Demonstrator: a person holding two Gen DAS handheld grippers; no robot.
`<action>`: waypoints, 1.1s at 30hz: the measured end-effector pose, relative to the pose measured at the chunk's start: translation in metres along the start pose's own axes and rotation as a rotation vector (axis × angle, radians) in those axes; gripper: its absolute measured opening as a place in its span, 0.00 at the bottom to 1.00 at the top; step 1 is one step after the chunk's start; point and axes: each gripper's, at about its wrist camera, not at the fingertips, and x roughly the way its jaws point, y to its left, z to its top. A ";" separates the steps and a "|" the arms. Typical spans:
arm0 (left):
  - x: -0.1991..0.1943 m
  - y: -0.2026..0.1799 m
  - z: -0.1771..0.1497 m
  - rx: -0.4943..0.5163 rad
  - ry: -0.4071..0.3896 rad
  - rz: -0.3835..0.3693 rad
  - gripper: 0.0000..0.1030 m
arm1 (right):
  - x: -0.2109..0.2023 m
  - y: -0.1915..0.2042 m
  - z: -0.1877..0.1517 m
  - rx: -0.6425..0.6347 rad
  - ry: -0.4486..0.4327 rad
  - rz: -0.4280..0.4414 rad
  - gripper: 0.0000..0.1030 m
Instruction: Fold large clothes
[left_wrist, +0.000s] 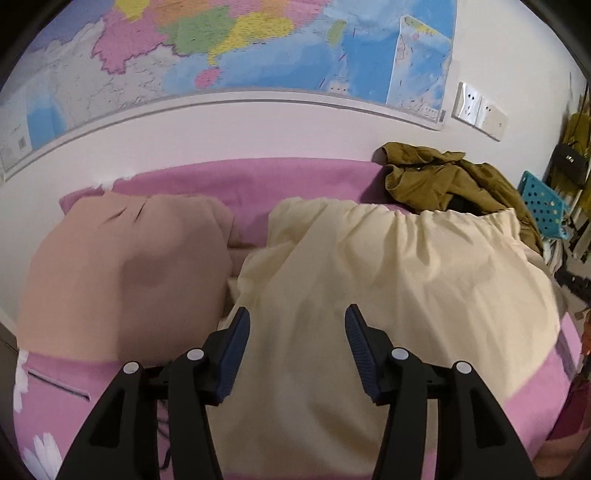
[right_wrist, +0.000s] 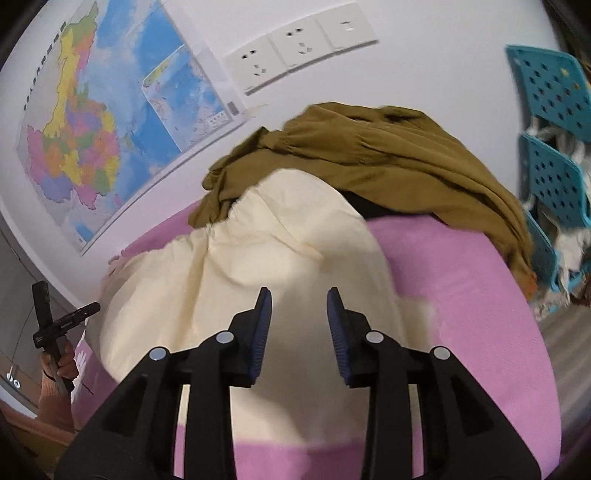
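A large cream garment (left_wrist: 388, 280) lies spread on the pink bed, its gathered waistband toward the wall; it also shows in the right wrist view (right_wrist: 258, 251). My left gripper (left_wrist: 297, 317) is open and empty, hovering above the cream garment's near left part. My right gripper (right_wrist: 299, 299) is open and empty above the cream garment's right part. A folded tan garment (left_wrist: 122, 273) lies to the left of the cream one. An olive-brown garment (left_wrist: 447, 181) lies crumpled behind it by the wall, also in the right wrist view (right_wrist: 388, 166).
The pink bed sheet (right_wrist: 461, 295) runs to the wall, which carries a map (left_wrist: 221, 48) and sockets (right_wrist: 295, 51). Teal perforated shelves (right_wrist: 554, 147) stand at the right. The left gripper held in a hand (right_wrist: 55, 332) shows at the bed's left edge.
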 end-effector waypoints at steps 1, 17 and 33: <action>-0.001 0.005 -0.006 -0.012 0.003 -0.007 0.50 | -0.002 -0.006 -0.006 0.005 0.015 -0.009 0.30; -0.019 0.033 -0.040 -0.109 -0.013 0.020 0.54 | -0.026 0.033 -0.009 -0.080 -0.063 0.021 0.34; -0.035 -0.015 -0.032 -0.027 -0.070 0.108 0.59 | 0.020 0.087 -0.013 -0.193 0.057 0.083 0.39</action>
